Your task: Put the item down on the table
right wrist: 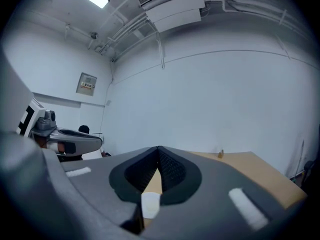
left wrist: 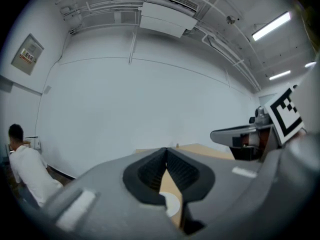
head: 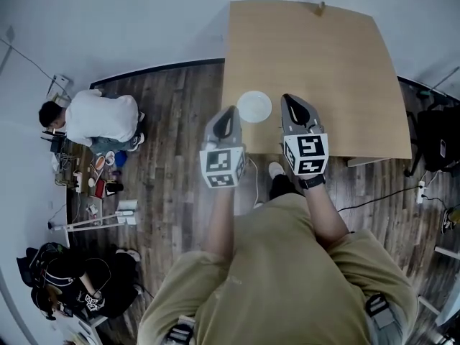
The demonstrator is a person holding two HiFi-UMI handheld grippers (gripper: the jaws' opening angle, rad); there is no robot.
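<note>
While they hang over the near edge of the bench (head: 323, 63), the left gripper (head: 229, 113) and right gripper (head: 293, 103) both have their fingers clenched on nothing. Just beyond and between them, the white round item (head: 254, 106) lies flat on the bench near its left edge. A careless sideways swing could knock it off.

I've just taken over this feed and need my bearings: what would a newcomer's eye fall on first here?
First come the left gripper and the right gripper, held side by side at the near edge of the wooden table. Both have their jaws together and hold nothing. Between their tips a white round item lies on the table. Off to the left, a person in a white shirt is down on the dark plank floor.
</note>
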